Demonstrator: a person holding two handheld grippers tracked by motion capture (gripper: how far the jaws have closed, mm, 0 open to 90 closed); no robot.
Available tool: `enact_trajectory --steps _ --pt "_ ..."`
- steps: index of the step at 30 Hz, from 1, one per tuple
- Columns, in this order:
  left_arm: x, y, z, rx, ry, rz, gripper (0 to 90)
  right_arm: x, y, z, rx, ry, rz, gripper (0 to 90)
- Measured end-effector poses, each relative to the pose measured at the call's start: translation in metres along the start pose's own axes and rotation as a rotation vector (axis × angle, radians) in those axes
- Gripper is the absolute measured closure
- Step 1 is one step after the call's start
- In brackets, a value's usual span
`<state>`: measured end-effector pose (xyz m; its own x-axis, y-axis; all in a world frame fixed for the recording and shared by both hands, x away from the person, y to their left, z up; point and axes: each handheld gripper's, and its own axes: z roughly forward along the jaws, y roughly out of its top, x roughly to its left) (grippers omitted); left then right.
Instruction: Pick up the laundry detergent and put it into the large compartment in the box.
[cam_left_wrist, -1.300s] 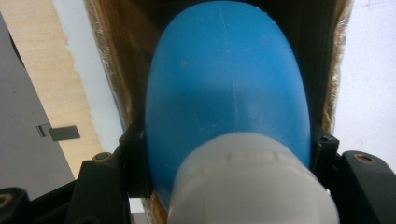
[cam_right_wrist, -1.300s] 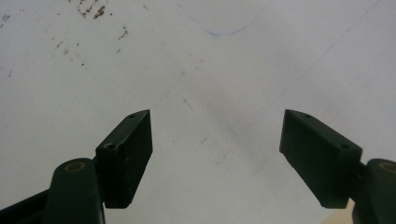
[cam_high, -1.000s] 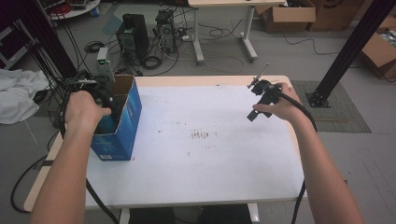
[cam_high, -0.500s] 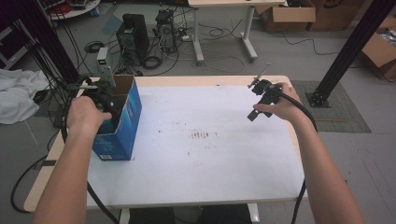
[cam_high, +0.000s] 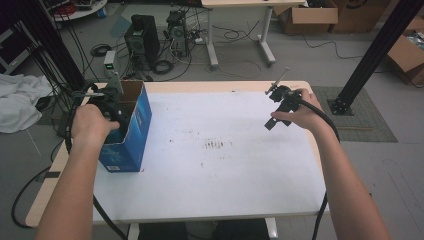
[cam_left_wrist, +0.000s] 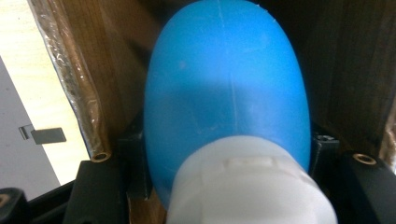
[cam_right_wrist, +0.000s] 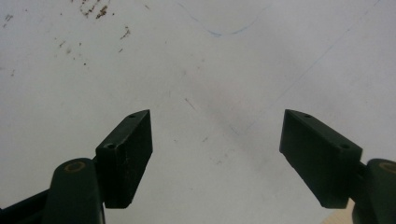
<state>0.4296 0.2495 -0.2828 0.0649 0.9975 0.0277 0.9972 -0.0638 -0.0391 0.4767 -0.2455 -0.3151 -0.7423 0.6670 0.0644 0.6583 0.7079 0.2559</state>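
Two tools work over the white surface (cam_high: 215, 170): the left tool (cam_left_wrist: 224, 186), reaching into the open blue box (cam_high: 131, 131) at the surface's left edge, is apparently clamped on a blue bottle (cam_left_wrist: 226, 93) with a white cap (cam_left_wrist: 250, 186). The right tool (cam_right_wrist: 217, 154) hangs over bare surface, jaws spread wide, gripping nothing

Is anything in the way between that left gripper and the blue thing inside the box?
Nothing visible. In the left gripper view the blue bottle with its white cap already sits between the jaws, inside the cardboard box. The right gripper hangs open over the white table.
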Motion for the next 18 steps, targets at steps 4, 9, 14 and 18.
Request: enact_trajectory --steps 4,9,14,18 --pt "0.0012 -0.0003 0.0001 -0.005 -0.003 -0.006 37.5 -0.0004 -0.0002 0.0003 0.0 0.001 0.0 25.4" --pt "0.0006 -0.0006 0.0005 -0.014 0.001 -0.013 37.4 -0.0001 0.0001 0.0007 0.002 0.001 0.004 25.4" --pt "0.0003 -0.0012 0.0003 -0.013 0.006 -0.008 37.2 -0.0001 0.0001 0.0005 -0.001 0.002 0.001 25.4" --pt "0.0001 -0.0015 0.0007 -0.016 0.014 -0.003 37.1 0.0003 -0.0002 -0.0002 -0.001 0.001 0.003 25.4"
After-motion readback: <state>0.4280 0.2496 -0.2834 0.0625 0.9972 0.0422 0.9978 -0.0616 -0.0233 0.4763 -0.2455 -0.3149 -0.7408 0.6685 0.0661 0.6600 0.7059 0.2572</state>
